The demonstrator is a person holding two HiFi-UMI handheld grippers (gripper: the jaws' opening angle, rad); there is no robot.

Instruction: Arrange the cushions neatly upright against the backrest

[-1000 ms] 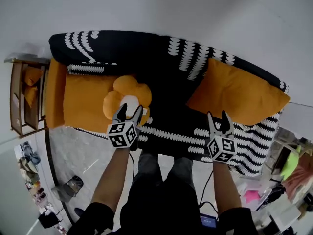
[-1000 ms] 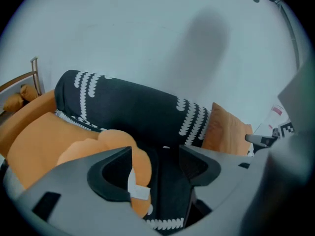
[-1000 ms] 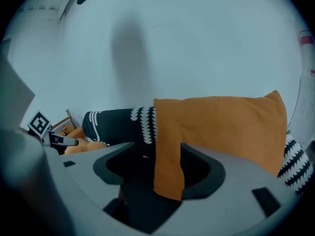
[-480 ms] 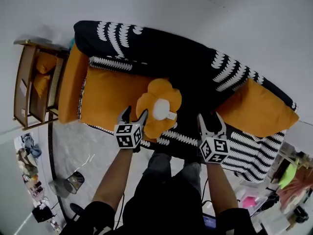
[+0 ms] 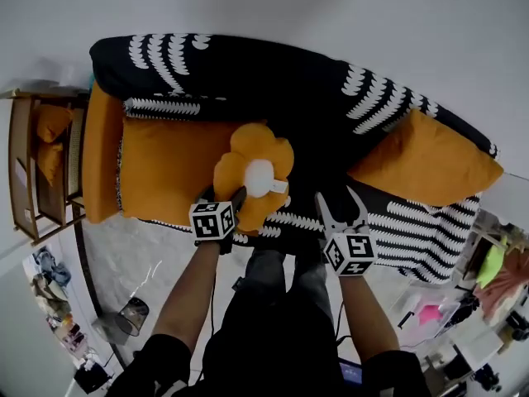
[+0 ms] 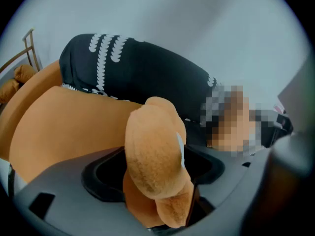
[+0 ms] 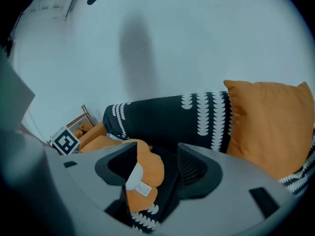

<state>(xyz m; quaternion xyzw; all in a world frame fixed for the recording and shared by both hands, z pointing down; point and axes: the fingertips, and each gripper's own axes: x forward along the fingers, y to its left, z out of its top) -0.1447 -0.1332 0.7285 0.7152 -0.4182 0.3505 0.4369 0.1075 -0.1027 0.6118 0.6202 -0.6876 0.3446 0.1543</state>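
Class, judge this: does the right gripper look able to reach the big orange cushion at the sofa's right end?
Probably yes. The right gripper, jaws just closing slightly but apart and empty, hovers over bare sofa cover; nothing lies between it and the orange cushion.

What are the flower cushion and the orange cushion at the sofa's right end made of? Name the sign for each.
Flower cushion: looks like plush, with a fuzzy nap visible close up.
Orange cushion: probably a smooth, matte woven fabric. No pile shows, and the exact fibre is unclear.
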